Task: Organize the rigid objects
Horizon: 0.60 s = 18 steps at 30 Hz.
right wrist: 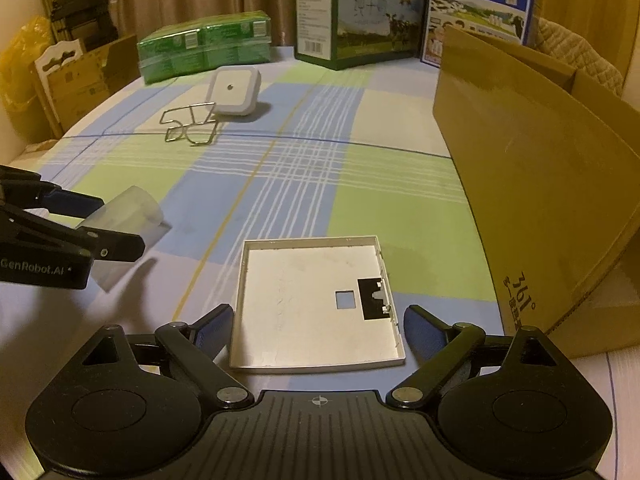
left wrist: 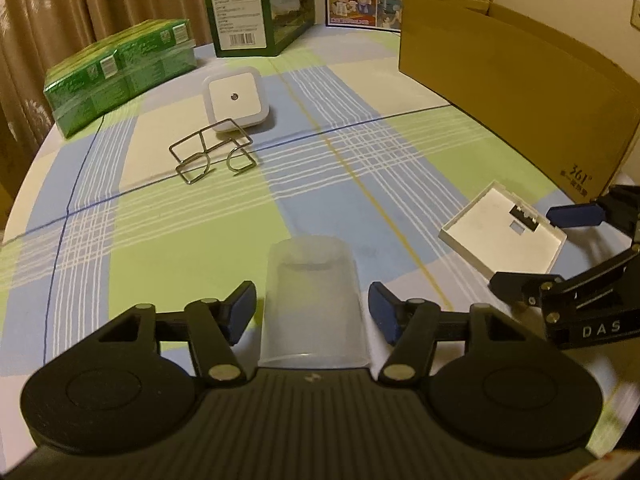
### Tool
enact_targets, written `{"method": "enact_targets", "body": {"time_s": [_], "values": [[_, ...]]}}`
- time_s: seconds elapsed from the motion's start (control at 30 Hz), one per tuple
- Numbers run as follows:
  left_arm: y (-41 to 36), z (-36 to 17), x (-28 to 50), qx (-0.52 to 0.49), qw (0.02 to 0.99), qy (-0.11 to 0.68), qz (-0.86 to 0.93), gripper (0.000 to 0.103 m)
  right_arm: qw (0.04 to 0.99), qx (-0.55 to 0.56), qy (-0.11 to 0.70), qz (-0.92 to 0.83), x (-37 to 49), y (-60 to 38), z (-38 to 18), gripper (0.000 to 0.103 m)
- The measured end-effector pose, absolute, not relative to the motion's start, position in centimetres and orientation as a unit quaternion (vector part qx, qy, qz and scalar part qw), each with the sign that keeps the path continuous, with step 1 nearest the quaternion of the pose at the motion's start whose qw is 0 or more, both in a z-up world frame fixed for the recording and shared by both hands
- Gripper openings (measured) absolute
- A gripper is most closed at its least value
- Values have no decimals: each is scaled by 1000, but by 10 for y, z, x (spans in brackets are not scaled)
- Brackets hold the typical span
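Observation:
A translucent plastic cup [left wrist: 312,276] stands upside down on the checked tablecloth, between the fingers of my left gripper [left wrist: 312,306]. The blue pads stand apart from its sides, so the left gripper is open. In the right wrist view the same cup [right wrist: 132,212] shows at the left between the left gripper's [right wrist: 116,224] fingers. A white square plastic cover [right wrist: 304,300], hollow side up, lies flat between the fingers of my right gripper [right wrist: 318,320], with a narrow gap at each pad. The left wrist view shows this cover [left wrist: 504,240] and the right gripper [left wrist: 532,248] at its right edge.
A white square night light [left wrist: 236,98] and a bent wire holder [left wrist: 212,154] lie farther back on the table. A large open cardboard box [left wrist: 520,92] stands along the right. A green wrapped pack [left wrist: 120,72] and milk cartons [left wrist: 256,4] line the far edge.

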<state>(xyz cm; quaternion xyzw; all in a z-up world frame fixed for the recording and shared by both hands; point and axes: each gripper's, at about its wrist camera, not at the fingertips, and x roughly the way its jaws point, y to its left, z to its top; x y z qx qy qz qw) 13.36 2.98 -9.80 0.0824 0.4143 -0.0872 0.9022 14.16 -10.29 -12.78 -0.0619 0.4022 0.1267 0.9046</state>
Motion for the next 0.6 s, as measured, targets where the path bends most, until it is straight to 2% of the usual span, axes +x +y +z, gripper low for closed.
{"method": "enact_targets", "body": {"time_s": [0.13,0.6], "values": [[28,-100,133,90,900,417,-89,51,906,-65,399,125,143,-101,-128,89],[28,-102,131,106,898,419,-84,48,909,-59,393,126,148,-101,-130,89]]}}
